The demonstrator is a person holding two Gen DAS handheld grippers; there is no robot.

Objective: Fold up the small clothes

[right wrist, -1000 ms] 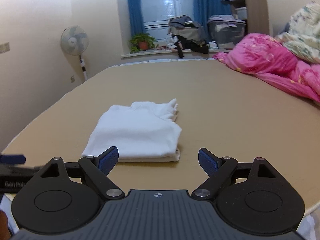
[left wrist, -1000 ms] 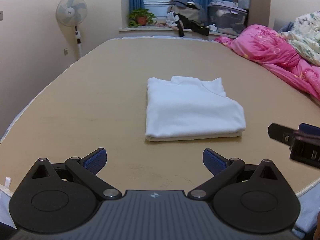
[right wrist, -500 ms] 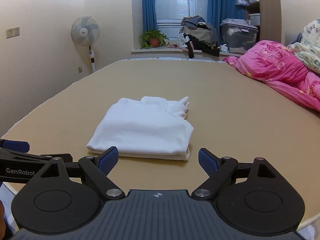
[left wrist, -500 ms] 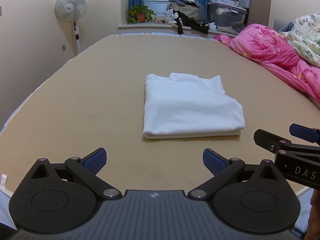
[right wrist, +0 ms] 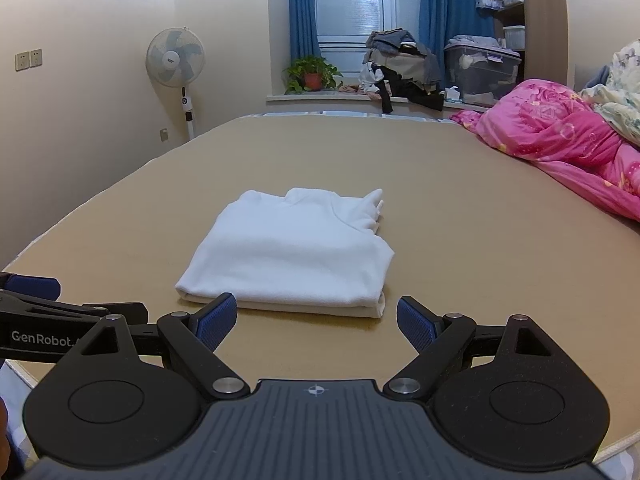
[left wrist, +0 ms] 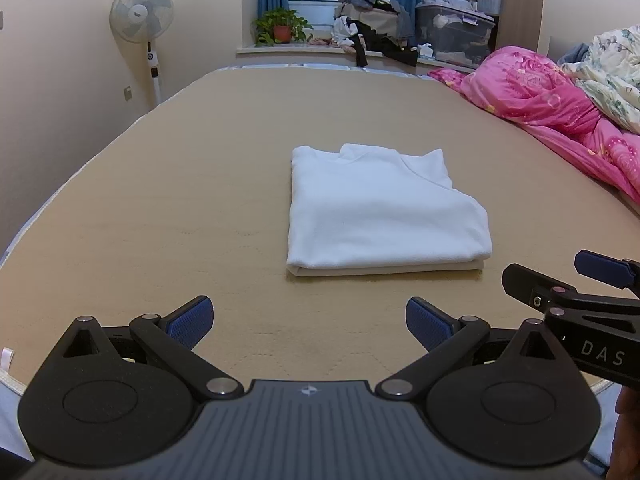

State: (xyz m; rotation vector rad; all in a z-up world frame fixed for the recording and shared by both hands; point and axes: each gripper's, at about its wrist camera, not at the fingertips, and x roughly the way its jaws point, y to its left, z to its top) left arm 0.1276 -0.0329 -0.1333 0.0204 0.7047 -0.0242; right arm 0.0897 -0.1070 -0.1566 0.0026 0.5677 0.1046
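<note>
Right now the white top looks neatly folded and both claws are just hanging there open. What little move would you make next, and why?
Probably pull both grippers back and leave it alone. The white garment lies flat in a tidy folded rectangle on the tan bed surface; the left gripper and right gripper are open, empty and short of its near edge. No other loose garment lies on that surface nearby.

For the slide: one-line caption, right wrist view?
Open right gripper hovers before folded white garment on tan bed; left gripper alongside.
</note>
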